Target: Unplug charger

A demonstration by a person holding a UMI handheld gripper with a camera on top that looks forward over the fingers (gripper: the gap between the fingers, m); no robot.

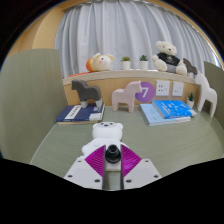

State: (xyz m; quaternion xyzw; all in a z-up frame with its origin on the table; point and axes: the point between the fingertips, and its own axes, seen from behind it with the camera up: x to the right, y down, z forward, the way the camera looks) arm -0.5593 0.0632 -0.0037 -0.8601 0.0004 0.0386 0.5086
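Observation:
My gripper [113, 156] is low over the green table [60, 140]. Its magenta pads [94, 160] close in from both sides on a small black round part [113, 152] of the charger. The charger's white body [108, 132] sticks out just ahead of the fingertips. Both fingers press on the black part with no gap showing. Where the charger is plugged in is hidden behind its white body.
Beyond the fingers are a dark wooden horse [84, 94] on a book [80, 113], a white horse figure [124, 98], a purple block marked 7 [146, 91], blue books [166, 110] and wall sockets [178, 88]. Plush toys [100, 62] sit on the shelf, before curtains.

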